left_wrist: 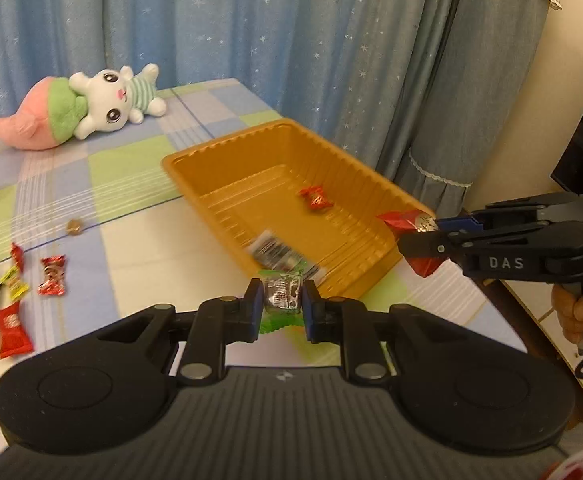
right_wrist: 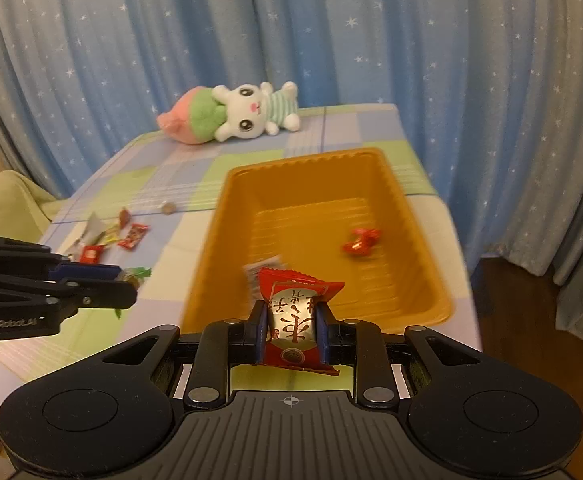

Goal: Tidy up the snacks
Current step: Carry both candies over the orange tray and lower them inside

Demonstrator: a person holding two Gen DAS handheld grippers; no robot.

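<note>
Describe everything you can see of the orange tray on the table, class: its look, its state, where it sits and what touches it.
The orange tray is a deep rectangular tub of what looks like thin moulded plastic, with ribbed walls, a ridged floor and a flat lip. It sits upright on the checked tablecloth, near the table's right edge. Inside lie a small red wrapped candy and a blurred silvery packet by the near wall. The right tool holds a red packet at its near rim; contact is unclear.

Checked table (left_wrist: 131, 168) with orange tray (left_wrist: 227, 148), plush rabbit (left_wrist: 103, 100), loose snacks (left_wrist: 51, 280).
</note>
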